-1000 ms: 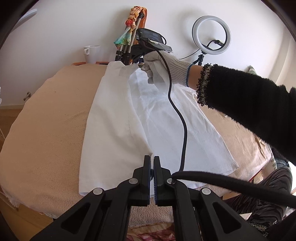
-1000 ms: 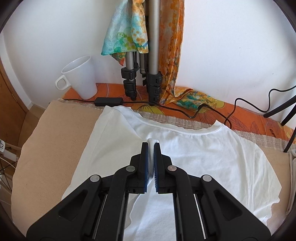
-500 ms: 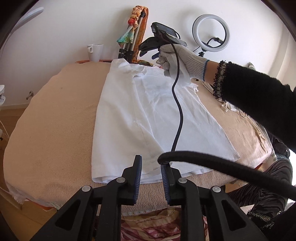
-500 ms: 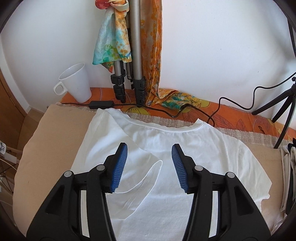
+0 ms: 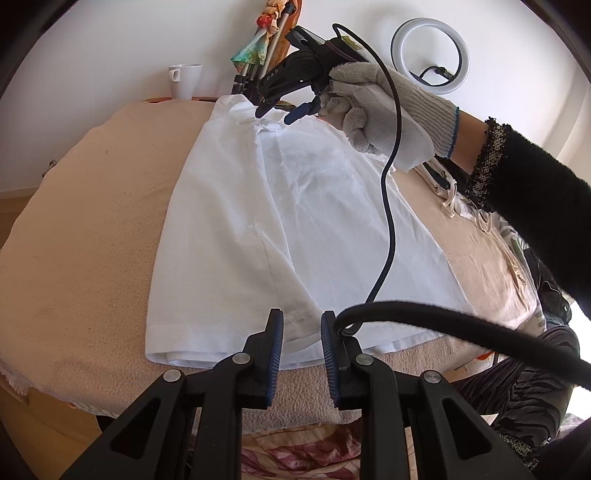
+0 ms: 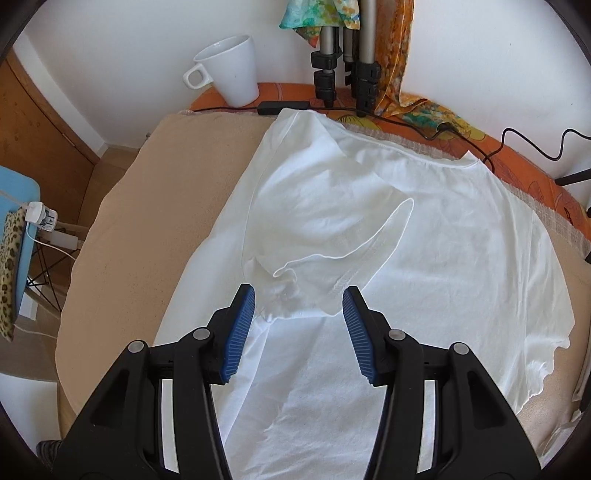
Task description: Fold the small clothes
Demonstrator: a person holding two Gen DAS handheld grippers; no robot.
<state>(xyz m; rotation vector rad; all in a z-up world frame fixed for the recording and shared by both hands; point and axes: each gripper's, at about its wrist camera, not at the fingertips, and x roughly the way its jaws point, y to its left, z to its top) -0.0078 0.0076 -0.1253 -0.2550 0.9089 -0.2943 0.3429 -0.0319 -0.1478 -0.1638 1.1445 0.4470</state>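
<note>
The shirt's point(image 6: 424, 258) near end runs out of the right view; both tongs, left point(image 5: 302, 325) and right point(image 6: 298, 295), hang released above it, gripping nothing.

White shirt's point(image 6: 424, 258) near hem cut off by right wrist view's bottom edge, tripod point(image 6: 347, 55) top cropped above, person's black sleeve point(image 5: 535, 206) running out of frame right.

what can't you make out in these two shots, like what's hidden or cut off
- Left wrist view: the near hem of the white shirt is partly hidden behind the left gripper.
- Left wrist view: the pale items at the table's right side are covered by the black sleeve.
- Right wrist view: the tripod and scarf are cut off by the top edge.
</note>
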